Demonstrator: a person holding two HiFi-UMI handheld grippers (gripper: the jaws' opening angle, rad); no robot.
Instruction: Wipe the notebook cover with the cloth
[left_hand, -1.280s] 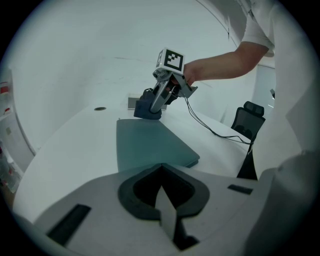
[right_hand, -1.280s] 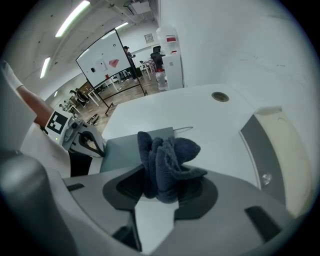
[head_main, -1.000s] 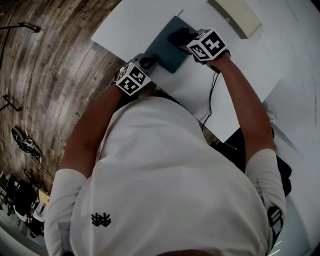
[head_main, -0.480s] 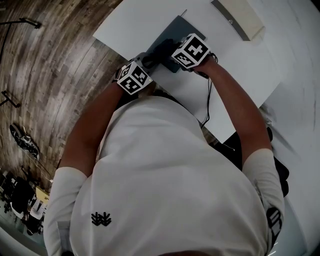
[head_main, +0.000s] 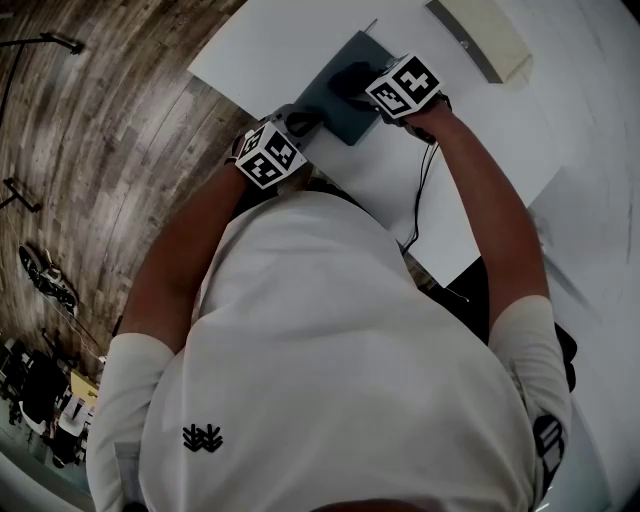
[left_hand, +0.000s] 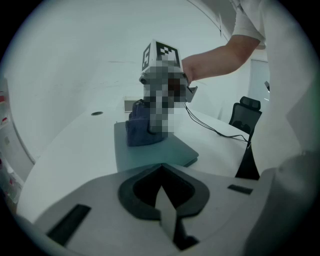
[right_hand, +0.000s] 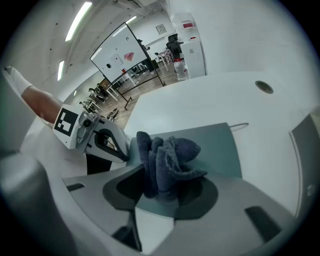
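Note:
A teal notebook (head_main: 340, 100) lies flat on the white table (head_main: 280, 45). My right gripper (head_main: 362, 85) is shut on a bunched dark blue cloth (right_hand: 167, 160), which presses on the cover (right_hand: 220, 145) near its middle. The cloth (left_hand: 142, 127) shows as a lump on the notebook (left_hand: 150, 152) in the left gripper view. My left gripper (head_main: 300, 122) is shut, its tips at the notebook's near left corner; nothing shows between its jaws (left_hand: 162, 170). The right gripper view shows the left gripper (right_hand: 112, 145) at the notebook's edge.
A beige board (head_main: 475, 30) lies at the table's far right. A black cable (head_main: 425, 190) trails from the right gripper over the table's near edge. A round cable hole (right_hand: 264, 86) sits beyond the notebook. A black chair (left_hand: 247, 107) stands to the right.
The right gripper swept the cloth across the cover toward the left gripper, then back toward the far right. The left gripper and the notebook stayed still.

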